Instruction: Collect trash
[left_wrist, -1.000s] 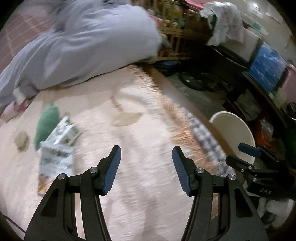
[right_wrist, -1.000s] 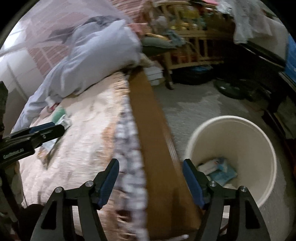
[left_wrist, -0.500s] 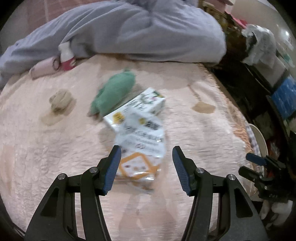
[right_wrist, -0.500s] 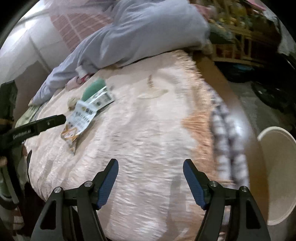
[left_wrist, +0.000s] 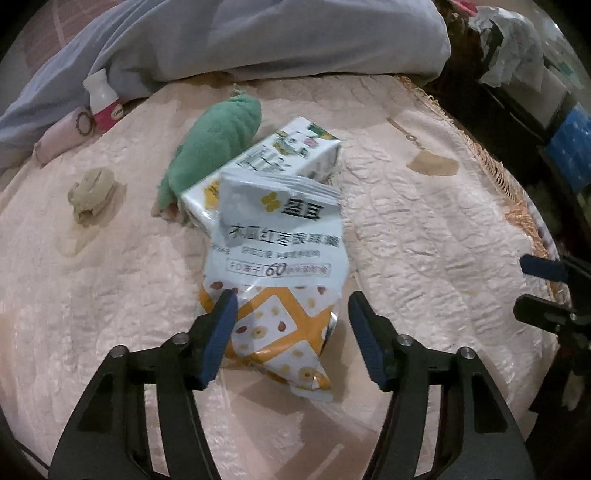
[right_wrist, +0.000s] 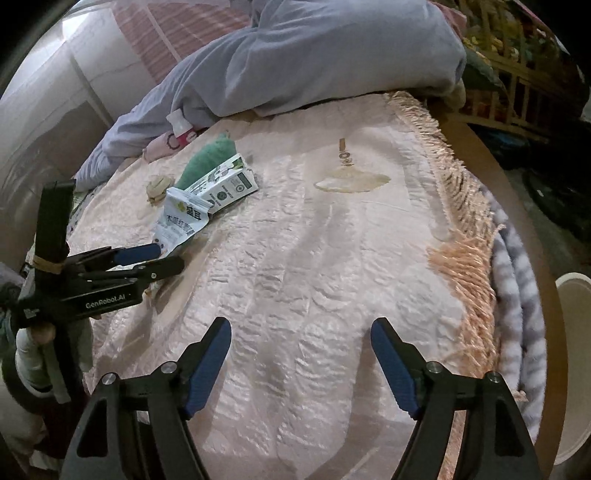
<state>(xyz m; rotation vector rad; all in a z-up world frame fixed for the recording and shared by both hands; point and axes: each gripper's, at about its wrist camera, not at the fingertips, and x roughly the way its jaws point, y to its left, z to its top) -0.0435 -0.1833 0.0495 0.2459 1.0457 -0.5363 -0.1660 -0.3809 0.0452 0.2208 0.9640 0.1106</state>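
Early in the pickup: snack pouch (left_wrist: 277, 266) and milk carton (left_wrist: 291, 155) lying uncollected on the bed (left_wrist: 424, 229). Left gripper (left_wrist: 290, 325) straddling the pouch's lower end, jaws opening, not pressing. Right gripper (right_wrist: 301, 354) opening, empty, over bare bedspread. White bin (right_wrist: 574, 332) beside the bed.

A crumpled white-and-orange snack wrapper (left_wrist: 280, 273) is lying flat between the left gripper (left_wrist: 290, 332)'s opening jaws, overlapping a white drink carton (left_wrist: 273, 162) lying beyond.
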